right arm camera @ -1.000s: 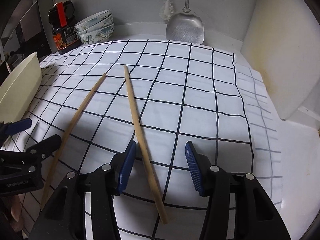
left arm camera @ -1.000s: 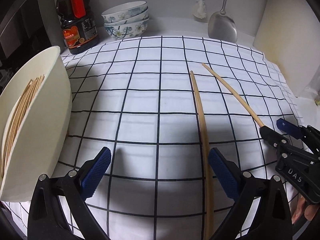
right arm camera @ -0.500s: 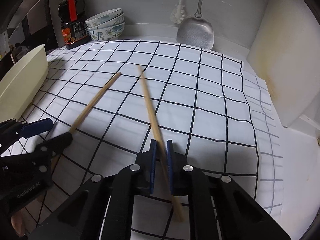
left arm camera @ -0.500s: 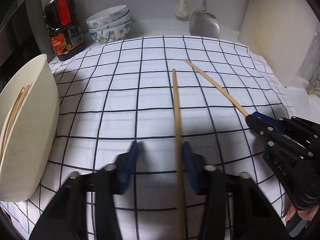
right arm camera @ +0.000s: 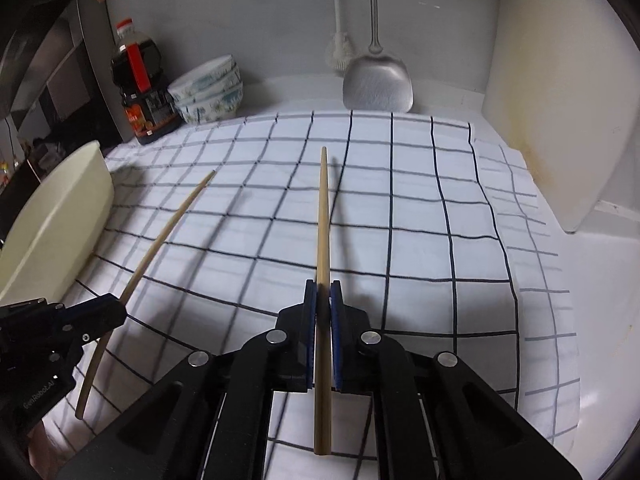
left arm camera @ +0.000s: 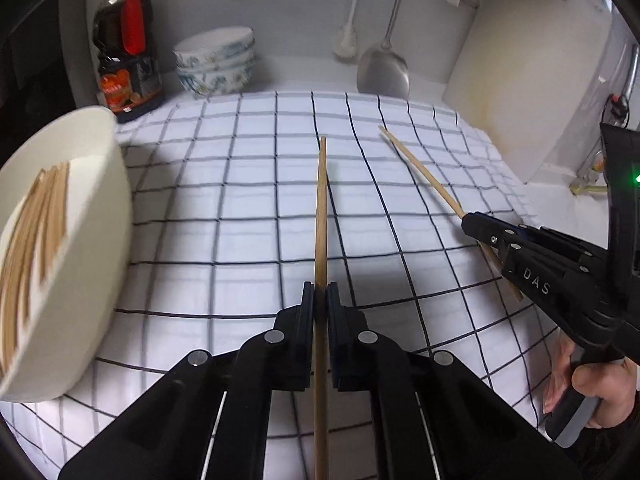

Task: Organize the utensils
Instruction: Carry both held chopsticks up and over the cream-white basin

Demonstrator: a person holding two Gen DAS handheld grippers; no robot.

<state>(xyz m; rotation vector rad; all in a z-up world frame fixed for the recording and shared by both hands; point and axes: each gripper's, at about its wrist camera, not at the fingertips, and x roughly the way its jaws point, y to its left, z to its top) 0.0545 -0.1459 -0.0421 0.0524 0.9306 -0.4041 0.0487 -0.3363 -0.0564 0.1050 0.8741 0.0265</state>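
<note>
Each gripper holds one wooden chopstick above the checked cloth (left arm camera: 248,216). My left gripper (left arm camera: 320,292) is shut on a chopstick (left arm camera: 321,208) that points straight ahead, lifted off the cloth. In the same view my right gripper (left arm camera: 476,226) at the right is shut on the other chopstick (left arm camera: 420,168). The right wrist view shows my right gripper (right arm camera: 322,292) shut on its chopstick (right arm camera: 322,216), whose shadow falls on the cloth (right arm camera: 420,220). The left gripper (right arm camera: 116,312) grips the other chopstick (right arm camera: 168,236) at lower left. A cream tub (left arm camera: 100,248) at the left holds several chopsticks (left arm camera: 36,216).
At the back stand a dark oil bottle (left arm camera: 128,44), stacked patterned bowls (left arm camera: 216,62), a hanging brush (left arm camera: 346,46) and a metal spatula (left arm camera: 382,70). A cream board (left arm camera: 520,80) leans at the right. A hand (left arm camera: 592,396) grips the right tool's handle.
Both grippers went from open around the lying chopsticks to shut on them. Both chopsticks have risen off the cloth, and the cameras now sit higher.
</note>
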